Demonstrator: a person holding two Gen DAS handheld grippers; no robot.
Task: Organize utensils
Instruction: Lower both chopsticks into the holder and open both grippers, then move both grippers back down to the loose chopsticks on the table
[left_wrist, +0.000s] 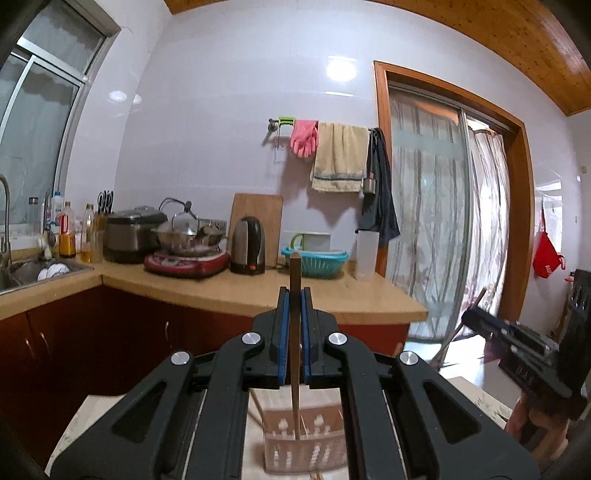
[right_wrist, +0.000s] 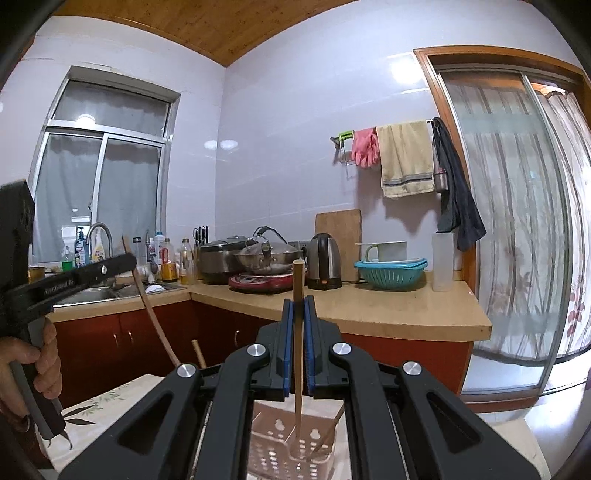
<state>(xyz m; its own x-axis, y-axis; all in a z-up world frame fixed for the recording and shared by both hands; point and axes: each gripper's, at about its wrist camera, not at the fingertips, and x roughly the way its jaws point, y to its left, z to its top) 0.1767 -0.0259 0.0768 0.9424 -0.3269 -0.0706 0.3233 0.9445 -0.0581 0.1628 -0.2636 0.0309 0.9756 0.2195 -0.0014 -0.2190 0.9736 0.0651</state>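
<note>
My left gripper (left_wrist: 294, 295) is shut on a wooden chopstick (left_wrist: 295, 273) held upright, its lower end reaching down into a pink perforated utensil holder (left_wrist: 306, 448) on the table below. My right gripper (right_wrist: 299, 304) is shut on another upright wooden chopstick (right_wrist: 298, 280), whose lower end goes into the same pink holder (right_wrist: 291, 448). Another chopstick leans inside the holder (right_wrist: 327, 439). The right gripper shows at the right edge of the left wrist view (left_wrist: 517, 350), and the left gripper shows at the left of the right wrist view (right_wrist: 74, 280).
The holder stands on a table with a leaf-patterned cloth (right_wrist: 107, 402). Behind is a kitchen counter (left_wrist: 258, 291) with a rice cooker, wok, kettle (left_wrist: 248, 245), cutting board, teal colander (left_wrist: 316, 262) and sink (left_wrist: 22, 273). A sliding glass door (left_wrist: 443, 221) is to the right.
</note>
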